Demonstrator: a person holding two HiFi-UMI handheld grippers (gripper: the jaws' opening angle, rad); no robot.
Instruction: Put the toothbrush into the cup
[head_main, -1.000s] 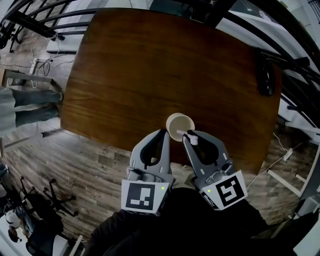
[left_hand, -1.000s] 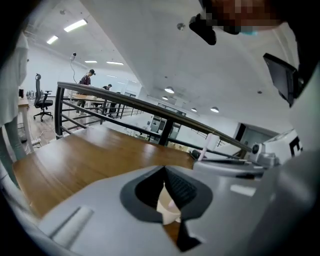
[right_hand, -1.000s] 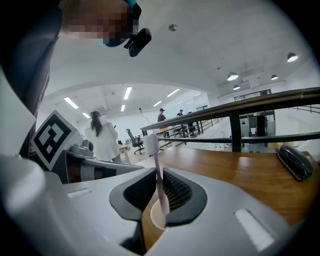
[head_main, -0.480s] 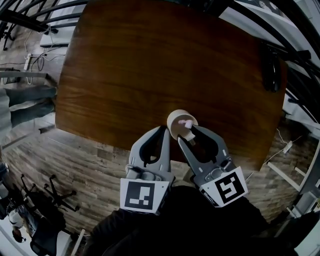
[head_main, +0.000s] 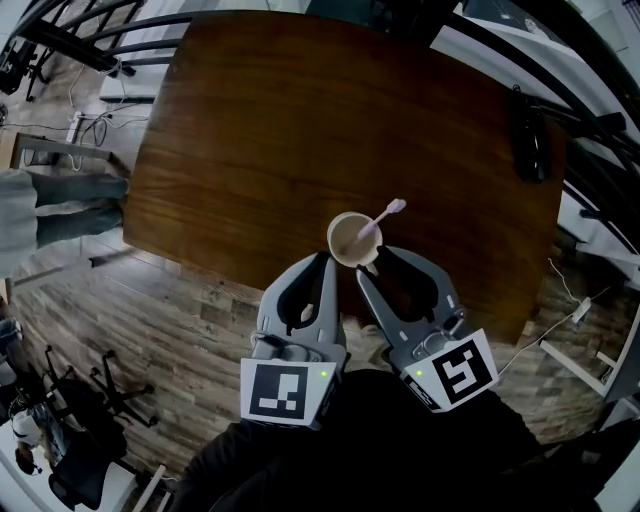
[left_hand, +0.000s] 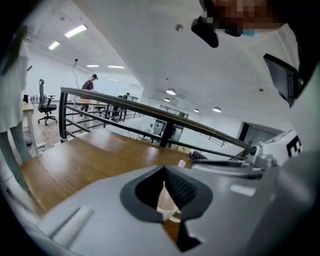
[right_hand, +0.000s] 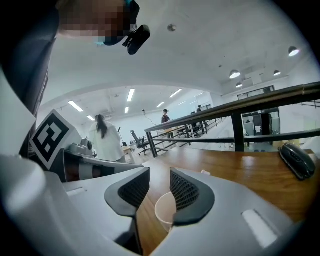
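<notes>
Pink toothbrush (head_main: 381, 216), cream cup (head_main: 343, 238), brown woodgrain table (head_main: 300, 120) (markers (head_main: 283, 392) black-and-white)

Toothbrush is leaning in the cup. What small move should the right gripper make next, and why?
Probably ease the right gripper straight back: its jaws are opening with nothing between them, and the toothbrush leans in the cup just ahead, easily knocked.

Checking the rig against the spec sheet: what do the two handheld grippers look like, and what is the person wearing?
Both the left gripper and the right gripper are light grey, with curved fingers lined by dark ribbed pads. Each carries a cube with a black-and-white square marker and a small green light. The person's clothing is dark.
</notes>
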